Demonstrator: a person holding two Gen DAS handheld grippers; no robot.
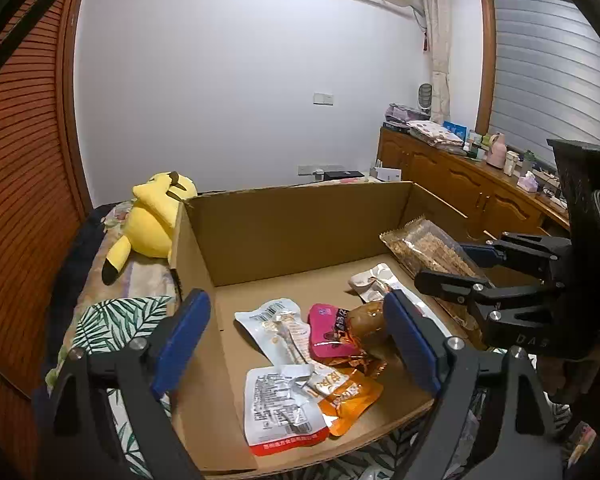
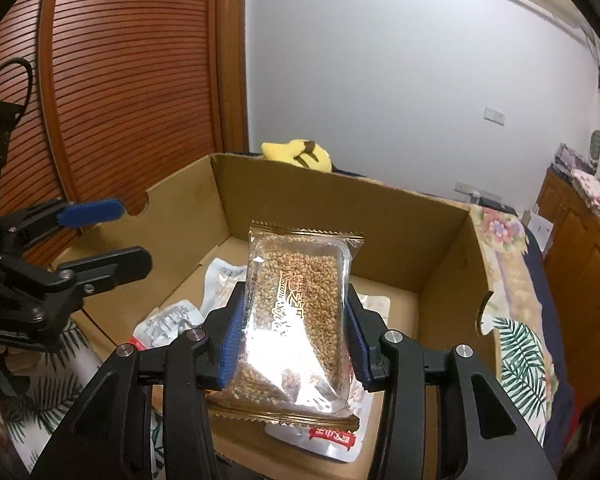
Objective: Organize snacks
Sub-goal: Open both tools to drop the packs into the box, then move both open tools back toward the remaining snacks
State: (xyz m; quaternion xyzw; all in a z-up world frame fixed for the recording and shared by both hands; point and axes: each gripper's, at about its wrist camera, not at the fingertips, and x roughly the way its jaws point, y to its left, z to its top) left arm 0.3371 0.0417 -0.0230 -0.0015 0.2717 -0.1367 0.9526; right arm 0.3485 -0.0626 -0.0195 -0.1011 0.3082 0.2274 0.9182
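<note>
We are partway through filling the cardboard box (image 1: 284, 236) that sits on the bed (image 2: 512, 240). Our right tool (image 2: 294, 340) is clenched on the clear sesame bar packet (image 2: 296, 304), both blue pads pressing its long sides, and holds it above the box interior, near the right wall. Our left tool (image 1: 296, 344) stands released, with nothing between its jaws, over the pile of 5 or so packets (image 1: 300, 344) lying on the box floor. We judge this the drop-off step: next we should lower the sesame packet toward bare cardboard behind the pile, then release it, keeping clear of the left tool.
</note>
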